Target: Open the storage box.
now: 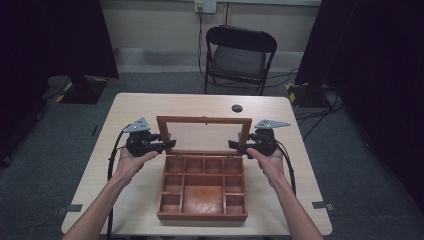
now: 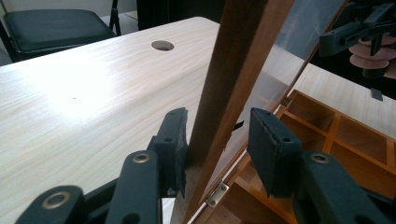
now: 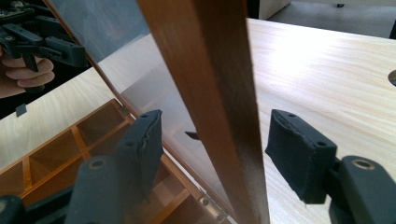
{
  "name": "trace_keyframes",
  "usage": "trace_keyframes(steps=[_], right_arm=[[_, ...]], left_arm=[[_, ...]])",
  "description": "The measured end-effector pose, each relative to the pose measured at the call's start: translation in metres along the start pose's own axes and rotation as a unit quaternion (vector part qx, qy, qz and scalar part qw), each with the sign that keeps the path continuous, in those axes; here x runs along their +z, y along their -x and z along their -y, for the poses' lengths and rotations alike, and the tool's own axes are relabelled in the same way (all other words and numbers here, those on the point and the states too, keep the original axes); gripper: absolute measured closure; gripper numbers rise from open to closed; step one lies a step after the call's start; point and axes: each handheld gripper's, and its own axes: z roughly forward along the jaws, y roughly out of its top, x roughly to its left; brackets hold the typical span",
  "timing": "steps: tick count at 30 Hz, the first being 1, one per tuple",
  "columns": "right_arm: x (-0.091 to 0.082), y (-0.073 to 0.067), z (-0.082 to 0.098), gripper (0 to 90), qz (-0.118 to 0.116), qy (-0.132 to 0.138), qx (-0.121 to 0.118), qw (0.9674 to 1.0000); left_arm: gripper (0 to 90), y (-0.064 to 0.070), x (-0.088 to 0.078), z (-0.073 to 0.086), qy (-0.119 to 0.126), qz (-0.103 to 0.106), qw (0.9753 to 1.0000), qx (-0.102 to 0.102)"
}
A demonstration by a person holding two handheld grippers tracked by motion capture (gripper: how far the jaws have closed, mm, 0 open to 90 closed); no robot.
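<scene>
High view: the wooden box lies open at the worktop's near edge, its lid upright. Left gripper and right gripper straddle the lid's side rails, fingers apart, not clamped.

The high view looks forward and down from above the person's side onto the pale wooden bench, far enough back to take in the black folding chair beyond. Each tool view sits very close, looking along its own black jaws at one side rail of the raised glass-paned brown wooden lid. All three share that lid and the compartmented brown wooden box.
</scene>
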Motion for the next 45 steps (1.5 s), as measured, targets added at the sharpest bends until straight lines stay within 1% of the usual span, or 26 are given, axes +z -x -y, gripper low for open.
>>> trace_keyframes(steps=[1,3,4,6,8,10,15,18,19,21,22,25,28,29,31,35,36,37,38,39,40,41,42,43,45], right_arm=[[0.001,0.0,0.0,36.2,-0.001,0.0,0.001,1.0],[0.002,0.002,0.001,36.6,0.003,-0.002,0.002,1.0],[0.003,0.002,0.002,36.7,0.003,-0.002,0.005,1.0],[0.004,0.003,0.003,36.7,0.005,-0.001,0.007,1.0],[0.006,0.004,0.004,36.2,0.004,-0.002,0.006,1.0],[0.007,0.004,0.004,35.8,0.004,-0.003,0.005,1.0],[0.012,0.002,0.007,34.5,0.003,-0.008,0.005,0.9999],[0.012,0.003,0.008,34.3,0.004,-0.009,0.005,0.9999],[0.012,0.003,0.008,33.9,0.009,-0.013,0.001,0.9999],[0.012,0.004,0.008,33.4,0.013,-0.013,0.001,0.9998],[0.011,0.005,0.009,33.2,0.013,-0.011,0.005,0.9998],[0.01,0.007,0.01,33.5,0.012,-0.013,0.006,0.9998],[0.011,0.007,0.014,37.7,0.014,-0.015,0.006,0.9998],[0.012,0.009,0.018,37.9,0.015,-0.028,0.0,0.9995],[0.013,0.009,0.019,38.5,0.017,-0.028,0.002,0.9995],[0.013,0.011,0.022,43.0,0.017,-0.027,0.004,0.9995],[0.013,0.011,0.022,43.4,0.016,-0.029,0.004,0.9995],[0.015,0.01,0.023,46.7,0.014,-0.031,0.001,0.9994],[0.015,0.01,0.023,46.7,0.014,-0.031,0.001,0.9994],[0.018,0.008,0.024,46.5,0.024,-0.033,-0.005,0.9992],[0.018,0.008,0.024,46.5,0.024,-0.033,-0.005,0.9992],[0.02,0.009,0.024,50.3,0.033,-0.031,-0.006,0.999],[0.02,0.009,0.024,50.3,0.033,-0.031,-0.006,0.999],[0.02,0.011,0.025,52.0,0.034,-0.025,-0.001,0.9991],[0.02,0.012,0.025,52.2,0.034,-0.026,-0.002,0.9991]], left_arm=[[57.9,-0.001,0.002,0.0,0.004,0.0,1.0,-0.006],[58.3,-0.002,0.002,0.0,0.001,-0.002,1.0,-0.003],[58.4,-0.003,0.002,0.0,0.0,-0.001,1.0,-0.005],[58.4,-0.003,0.003,0.001,0.004,-0.004,1.0,-0.008],[58.2,-0.003,0.003,0.002,0.004,-0.004,1.0,-0.005],[58.1,-0.003,0.003,0.004,0.01,-0.001,0.9999,-0.011],[57.8,-0.004,0.007,0.009,-0.004,-0.002,0.9999,-0.013],[57.8,-0.005,0.009,0.013,-0.004,-0.004,0.9999,-0.012],[57.9,-0.005,0.009,0.012,-0.005,-0.007,0.9999,-0.011],[57.9,-0.005,0.01,0.013,-0.005,-0.007,0.9999,-0.012],[58.0,-0.005,0.01,0.013,-0.005,-0.007,0.9999,-0.013],[58.2,-0.006,0.01,0.013,-0.003,-0.007,0.9999,-0.014],[58.4,-0.007,0.011,0.014,-0.004,-0.008,0.9999,-0.014],[58.6,-0.007,0.011,0.014,-0.004,-0.008,0.9999,-0.015],[58.7,-0.007,0.012,0.015,-0.007,-0.008,0.9998,-0.017],[60.1,-0.009,0.015,0.02,-0.026,-0.014,0.9995,-0.014],[60.6,-0.01,0.016,0.021,-0.027,-0.016,0.9994,-0.016],[61.4,-0.01,0.017,0.022,-0.029,-0.017,0.9993,-0.019],[61.4,-0.011,0.017,0.023,-0.035,-0.02,0.999,-0.018],[61.6,-0.013,0.018,0.026,-0.036,-0.02,0.9989,-0.021],[61.6,-0.013,0.018,0.026,-0.036,-0.02,0.9989,-0.021],[61.6,-0.014,0.019,0.026,-0.038,-0.02,0.9988,-0.023],[61.6,-0.014,0.019,0.026,-0.038,-0.02,0.9988,-0.023],[61.6,-0.015,0.019,0.027,-0.037,-0.018,0.9988,-0.028],[61.7,-0.016,0.019,0.027,-0.034,-0.016,0.9988,-0.031]])
